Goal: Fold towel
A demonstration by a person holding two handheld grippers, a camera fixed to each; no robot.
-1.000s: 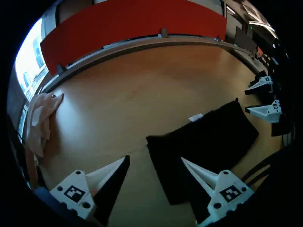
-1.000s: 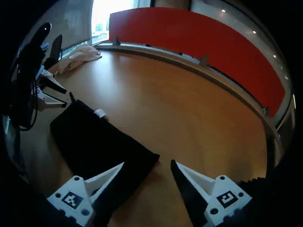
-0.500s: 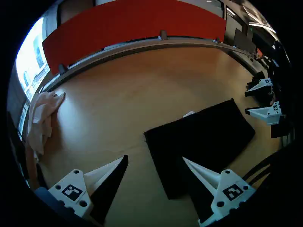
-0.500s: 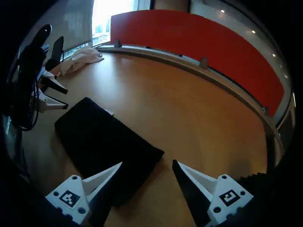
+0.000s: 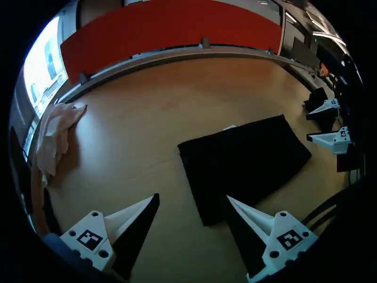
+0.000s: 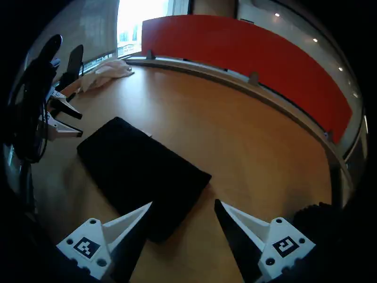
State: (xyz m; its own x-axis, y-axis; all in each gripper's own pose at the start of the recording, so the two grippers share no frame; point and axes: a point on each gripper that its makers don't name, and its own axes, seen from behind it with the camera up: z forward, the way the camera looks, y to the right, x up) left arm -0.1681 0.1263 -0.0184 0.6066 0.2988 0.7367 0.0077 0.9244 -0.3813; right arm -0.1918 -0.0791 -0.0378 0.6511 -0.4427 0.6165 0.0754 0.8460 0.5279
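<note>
- While the left gripper point(image 5: 192, 195) is hovering over the light wooden tabletop point(image 5: 141, 118), its two white jaws are standing wide apart and are gripping nothing.
- In the left gripper view, the folded black towel point(image 5: 242, 160) is lying flat on the tabletop just ahead of the right-hand jaw, and its near corner is reaching in between the two jaw tips.
- A small white tag point(image 5: 229, 127) is peeking out at the towel's far edge.
- In the right gripper view, the right gripper point(image 6: 183, 202) is likewise hanging above the tabletop with its jaws spread open and empty, while the same towel point(image 6: 141, 172) is lying as a neat rectangle ahead of the left-hand jaw.
- Each view is also catching the other gripper beyond the towel's far end, near it but apart from it, jaws parted: the right one at the right edge point(image 5: 307, 126), the left one at the left edge point(image 6: 81, 126).
- Farther off, a crumpled pale pink cloth point(image 5: 54, 134) is sitting near the tabletop's edge, well apart from the towel.
- At the back, a long red partition panel point(image 5: 174, 26) is running along the tabletop's far rim, and a bright window point(image 6: 136, 23) is glowing beside it.
</note>
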